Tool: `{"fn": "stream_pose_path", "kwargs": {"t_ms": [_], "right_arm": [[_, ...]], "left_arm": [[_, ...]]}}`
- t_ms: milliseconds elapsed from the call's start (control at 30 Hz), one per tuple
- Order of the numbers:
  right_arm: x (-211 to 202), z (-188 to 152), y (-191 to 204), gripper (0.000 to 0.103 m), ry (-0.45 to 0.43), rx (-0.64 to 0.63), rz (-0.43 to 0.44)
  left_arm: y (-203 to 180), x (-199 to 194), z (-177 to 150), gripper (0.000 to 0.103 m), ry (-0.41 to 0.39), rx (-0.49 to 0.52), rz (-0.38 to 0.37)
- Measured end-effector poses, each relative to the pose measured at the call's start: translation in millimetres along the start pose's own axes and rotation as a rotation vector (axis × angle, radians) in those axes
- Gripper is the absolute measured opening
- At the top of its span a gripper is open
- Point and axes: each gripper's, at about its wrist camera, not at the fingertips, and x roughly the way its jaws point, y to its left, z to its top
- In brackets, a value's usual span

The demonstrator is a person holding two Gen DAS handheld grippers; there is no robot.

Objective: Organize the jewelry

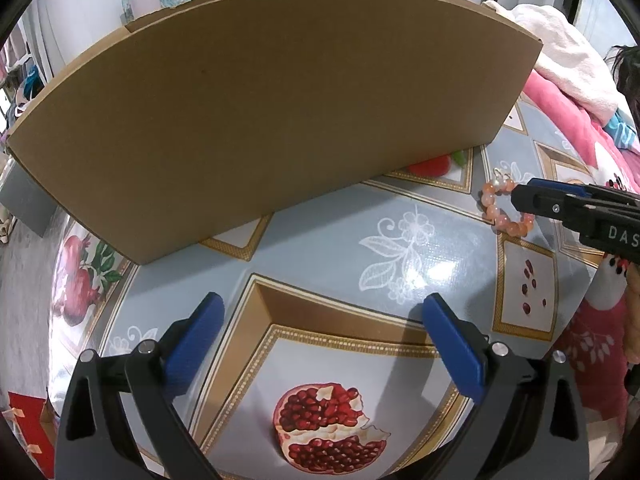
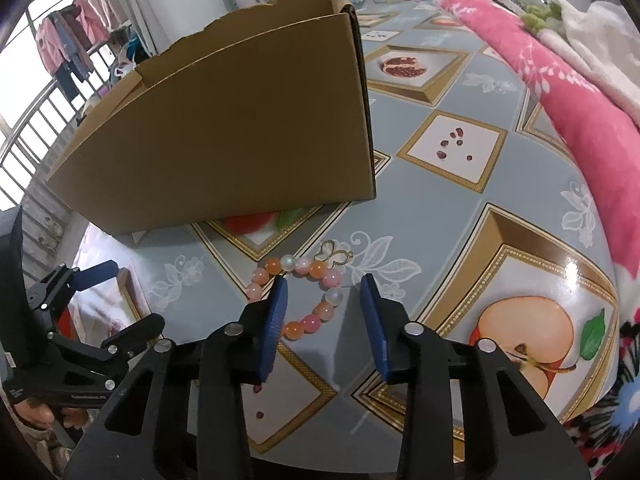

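while right gripper (image 2: 324, 286) straddles bead bracelet (image 2: 298, 294), jaws apart, cardboard box (image 2: 240, 128) behind

The right gripper (image 2: 324, 292) is hovering over a beaded bracelet (image 2: 298, 292) lying on the patterned worktop (image 2: 440, 216), its blue pads standing apart with one side of the bead loop between them, not pressing. A cardboard box (image 2: 224, 132) is sitting just behind the bracelet. The left gripper (image 2: 96, 276) is showing at the left edge, and a pink blanket (image 2: 560, 88) is lying along the right.

Black claw (image 2: 324, 292) frames, blue ribbed pads (image 2: 276, 320), silver screws.
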Motion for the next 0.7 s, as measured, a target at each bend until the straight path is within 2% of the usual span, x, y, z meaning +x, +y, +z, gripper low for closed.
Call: {"fn": "stream_pose_path", "kwargs": {"t_ms": [67, 267, 500, 700], "right_arm": [[0, -1, 3, 0.024, 0.002, -0.008, -0.009], [0, -3, 4, 0.012, 0.006, -0.015, -0.021], [-1, -7, 9, 0.010, 0.010, -0.033, -0.006], [-1, -12, 17, 0.010, 0.031, -0.047, 0.068]], "left_arm": [[1, -1, 1, 0.097, -0.002, 0.001, -0.001], [3, -1, -2, 0.097, -0.016, 0.002, 0.000], [2, -2, -8, 0.097, -0.033, 0.005, 0.002], [2, -2, -11, 0.097, -0.038, 0.006, 0.002]]}}
